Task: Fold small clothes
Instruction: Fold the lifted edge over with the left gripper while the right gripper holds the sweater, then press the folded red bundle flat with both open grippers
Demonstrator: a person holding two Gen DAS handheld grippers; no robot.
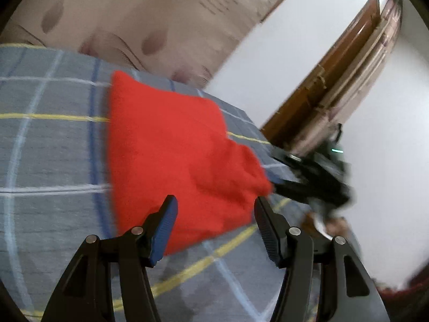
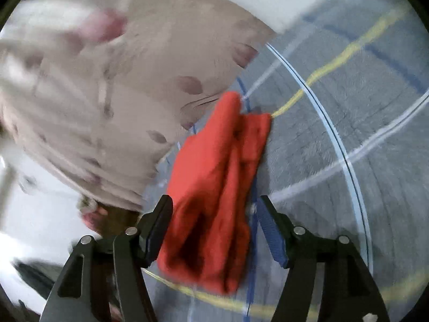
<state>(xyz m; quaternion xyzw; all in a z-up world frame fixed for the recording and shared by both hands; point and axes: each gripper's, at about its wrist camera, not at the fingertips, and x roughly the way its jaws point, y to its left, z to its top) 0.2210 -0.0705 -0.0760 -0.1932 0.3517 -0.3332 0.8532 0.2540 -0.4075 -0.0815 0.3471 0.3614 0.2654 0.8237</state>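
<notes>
A folded red garment (image 1: 174, 147) lies on a grey checked bed sheet (image 1: 48, 147). My left gripper (image 1: 215, 202) is open just above the garment's near edge, holding nothing. In the left wrist view the right gripper (image 1: 270, 185) shows as a blurred black shape at the garment's right corner. In the right wrist view the red garment (image 2: 214, 187) lies bunched in thick folds between the open fingers of my right gripper (image 2: 215, 201). The frames are blurred, and contact between the pads and the cloth cannot be told.
A beige floral quilt (image 1: 128, 26) lies along the far side of the bed and also shows in the right wrist view (image 2: 107, 107). A white wall (image 1: 268, 67) and a brown wooden door frame (image 1: 335, 80) stand beyond the bed's right edge.
</notes>
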